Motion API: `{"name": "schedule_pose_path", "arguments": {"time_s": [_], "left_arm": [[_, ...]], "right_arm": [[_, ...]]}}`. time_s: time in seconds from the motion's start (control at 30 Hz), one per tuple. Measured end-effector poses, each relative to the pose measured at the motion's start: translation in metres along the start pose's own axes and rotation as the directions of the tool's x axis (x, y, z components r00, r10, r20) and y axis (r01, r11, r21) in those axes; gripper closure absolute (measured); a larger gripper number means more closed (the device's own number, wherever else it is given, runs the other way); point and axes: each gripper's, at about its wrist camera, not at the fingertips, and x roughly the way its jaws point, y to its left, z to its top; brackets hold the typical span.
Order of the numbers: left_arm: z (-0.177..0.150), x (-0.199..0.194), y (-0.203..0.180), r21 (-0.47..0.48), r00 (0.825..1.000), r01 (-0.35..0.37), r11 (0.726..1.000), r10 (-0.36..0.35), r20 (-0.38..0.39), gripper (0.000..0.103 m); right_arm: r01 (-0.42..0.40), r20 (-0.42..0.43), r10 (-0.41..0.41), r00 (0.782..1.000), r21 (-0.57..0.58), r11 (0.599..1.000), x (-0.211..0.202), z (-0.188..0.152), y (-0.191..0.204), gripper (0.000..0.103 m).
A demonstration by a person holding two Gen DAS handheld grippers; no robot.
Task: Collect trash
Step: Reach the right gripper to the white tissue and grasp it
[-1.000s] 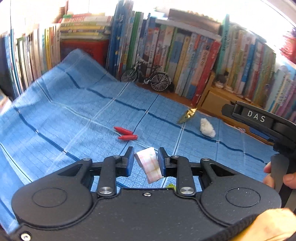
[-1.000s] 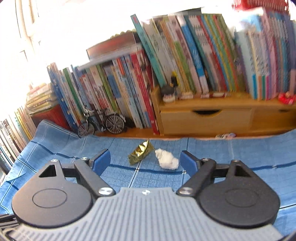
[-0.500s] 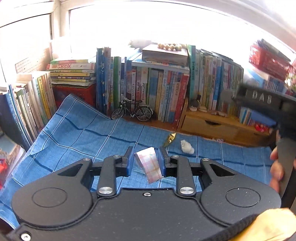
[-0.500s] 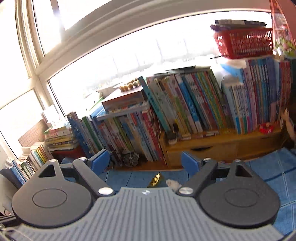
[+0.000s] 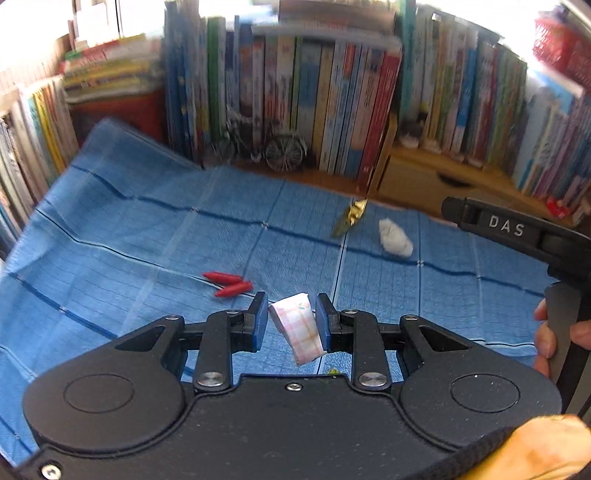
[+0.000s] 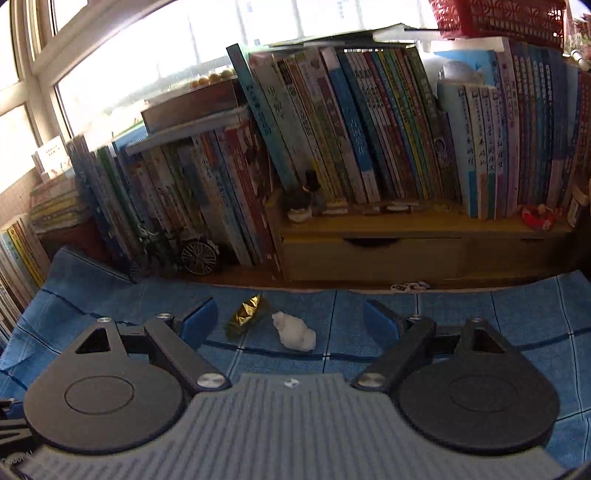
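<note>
My left gripper (image 5: 290,319) is shut on a folded pink checked paper scrap (image 5: 298,332), held above the blue cloth (image 5: 147,240). Beyond it on the cloth lie two red chilli-shaped pieces (image 5: 229,283), a gold foil wrapper (image 5: 350,218) and a white crumpled tissue (image 5: 395,242). In the right wrist view my right gripper (image 6: 290,323) stands open and empty above the cloth. The gold foil wrapper (image 6: 248,314) and the white tissue (image 6: 294,330) lie a little ahead, between its blue pads. The right tool's body (image 5: 517,236) shows at the left view's right edge, with a hand on its handle.
Rows of upright books (image 6: 369,129) line the back and left. A small model bicycle (image 6: 184,254) stands at their foot. A low wooden drawer unit (image 6: 406,251) sits behind the cloth, with a red basket (image 6: 498,16) above. The blue cloth (image 6: 480,314) spreads to the right.
Both views swung up and back from the cloth half a second ago, then dipped down again. The left gripper kept hold of the paper scrap; the right jaws stayed wide.
</note>
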Motion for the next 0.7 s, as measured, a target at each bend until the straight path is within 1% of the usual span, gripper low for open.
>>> {"name": "schedule_pose_path", "arguments": {"time_s": [0.2,0.37,0.47,0.6,0.7], "left_arm": [[0.001,0.050,-0.006,-0.005,0.998,-0.006,1.000,0.005,-0.069,0.077],[0.001,0.081,-0.008,0.000,0.995,-0.022,1.000,0.022,-0.097,0.077],[0.002,0.094,-0.007,-0.013,0.993,-0.020,1.000,0.018,-0.114,0.077],[0.004,0.104,-0.007,-0.009,0.995,-0.018,1.000,0.017,-0.103,0.077],[0.003,0.106,-0.005,-0.033,0.997,0.020,0.999,-0.023,-0.076,0.077]], "right_arm": [[0.004,-0.060,-0.007,0.998,-0.051,0.999,0.049,-0.014,-0.002,0.011],[-0.007,-0.094,-0.001,0.996,-0.080,0.997,0.083,-0.026,-0.001,0.012],[-0.009,-0.112,-0.002,0.994,-0.098,0.995,0.099,-0.033,-0.001,0.013],[0.001,-0.109,-0.014,0.994,-0.118,0.993,0.114,-0.039,0.000,0.016],[0.006,-0.102,-0.019,0.995,-0.133,0.991,0.123,-0.044,0.000,0.019]]}}
